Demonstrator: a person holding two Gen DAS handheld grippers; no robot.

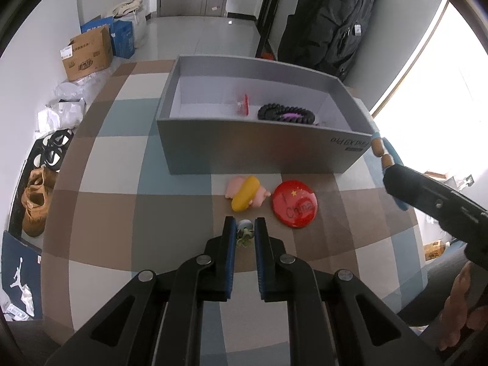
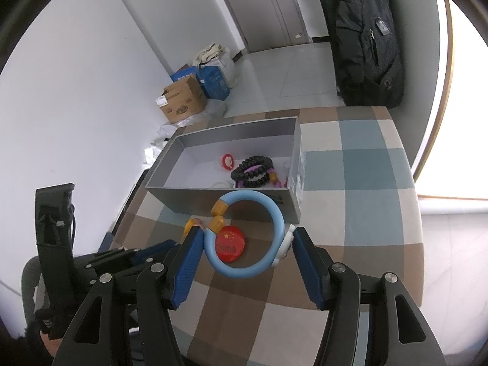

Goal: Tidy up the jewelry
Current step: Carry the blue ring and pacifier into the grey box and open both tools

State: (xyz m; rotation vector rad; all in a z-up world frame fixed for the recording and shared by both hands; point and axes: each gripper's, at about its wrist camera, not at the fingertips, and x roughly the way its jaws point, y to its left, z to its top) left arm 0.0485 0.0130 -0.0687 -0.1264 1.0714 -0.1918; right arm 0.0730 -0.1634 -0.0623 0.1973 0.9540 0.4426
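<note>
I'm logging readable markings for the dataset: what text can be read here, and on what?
"I China", with yellow stars: round red badge on the checked tablecloth.
"Find X9 Pro", upside down: front wall of the grey cardboard box.
Print on the brown carton and blue boxes: too small to read.

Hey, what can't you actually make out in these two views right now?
- Left wrist view: the small greenish trinket between the left gripper fingers is too small to identify.
- Left wrist view: the grey box front wall hides part of the black bead bracelet.
- Right wrist view: the blue ring in the right gripper crosses the red badge.
</note>
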